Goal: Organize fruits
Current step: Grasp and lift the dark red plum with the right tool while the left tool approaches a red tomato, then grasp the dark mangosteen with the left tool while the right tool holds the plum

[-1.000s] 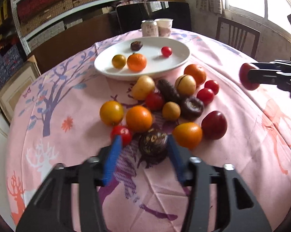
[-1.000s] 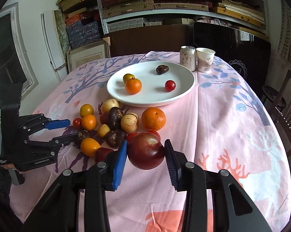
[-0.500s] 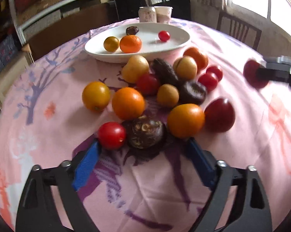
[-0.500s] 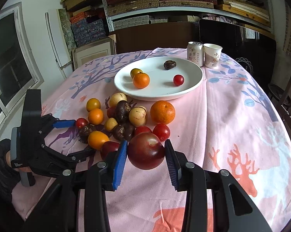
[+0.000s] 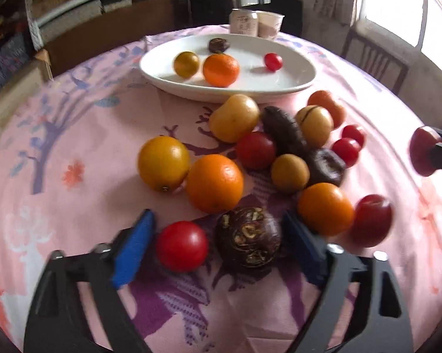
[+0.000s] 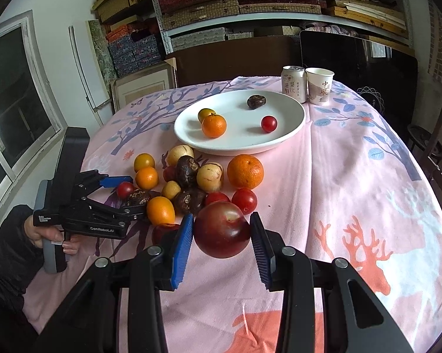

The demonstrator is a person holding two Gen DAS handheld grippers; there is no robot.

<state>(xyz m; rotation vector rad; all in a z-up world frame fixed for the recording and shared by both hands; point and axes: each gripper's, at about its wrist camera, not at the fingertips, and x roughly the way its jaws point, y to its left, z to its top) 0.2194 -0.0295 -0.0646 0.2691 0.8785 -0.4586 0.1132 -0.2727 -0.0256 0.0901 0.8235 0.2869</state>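
Pick-up step: left gripper (image 5: 216, 245) jaws closing around red tomato (image 5: 182, 246) and dark fruit (image 5: 248, 236), pads not yet touching; right gripper (image 6: 221, 241) clamps plum (image 6: 222, 229), next needing carry to white plate (image 6: 291, 135) at 12 o'clock.

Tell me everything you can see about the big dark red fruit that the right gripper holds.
The dark red plum is round and smooth, with a glossy skin that has a pale highlight and an orange-yellow patch near its top. It looks whole. The right gripper is shut on it, a blue pad on each side, above the pink tablecloth, nearer the camera than the fruit pile. Nothing else visibly touches it.
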